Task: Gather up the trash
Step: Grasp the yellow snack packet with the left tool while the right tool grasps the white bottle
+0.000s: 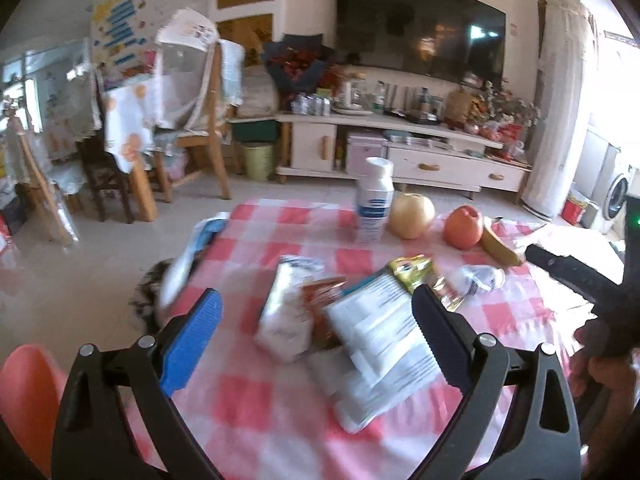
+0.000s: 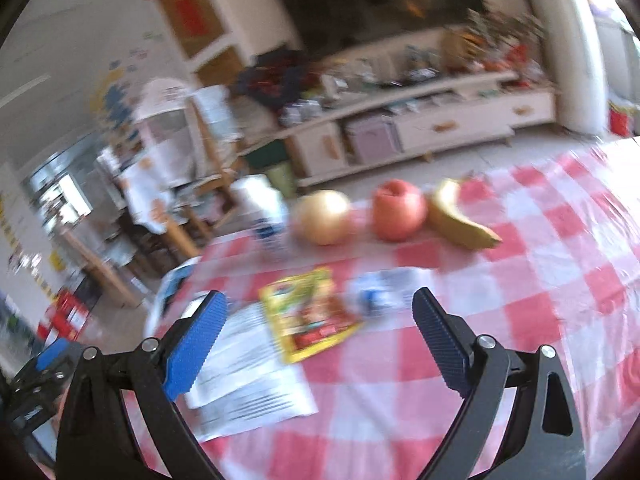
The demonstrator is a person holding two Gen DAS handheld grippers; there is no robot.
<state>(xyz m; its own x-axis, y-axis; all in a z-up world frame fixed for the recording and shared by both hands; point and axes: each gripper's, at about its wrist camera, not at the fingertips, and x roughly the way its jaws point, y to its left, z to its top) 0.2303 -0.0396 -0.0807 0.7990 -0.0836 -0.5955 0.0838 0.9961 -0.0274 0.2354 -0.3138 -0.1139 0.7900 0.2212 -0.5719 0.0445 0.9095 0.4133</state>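
Trash lies on a red and white checked tablecloth [image 1: 256, 396]. In the left wrist view my left gripper [image 1: 316, 338] stands open just above a large white printed wrapper [image 1: 380, 356], a silver packet [image 1: 286, 312] and a brown wrapper [image 1: 322, 300]. A yellow snack wrapper [image 1: 414, 272] and a crumpled white wrapper [image 1: 482, 278] lie beyond. In the right wrist view my right gripper [image 2: 318, 340] is open over the yellow snack wrapper [image 2: 310, 318], with the white wrapper [image 2: 248, 376] to its left and a crumpled blue and white wrapper [image 2: 382, 288] further right. Nothing is held.
At the table's far edge stand a white bottle [image 1: 374, 200], a pear [image 1: 412, 210], an apple [image 1: 464, 226] and a banana [image 1: 498, 246]. A white wrapper [image 1: 188, 260] hangs off the left edge. A green bin [image 1: 258, 160] sits by the TV cabinet; chairs stand left.
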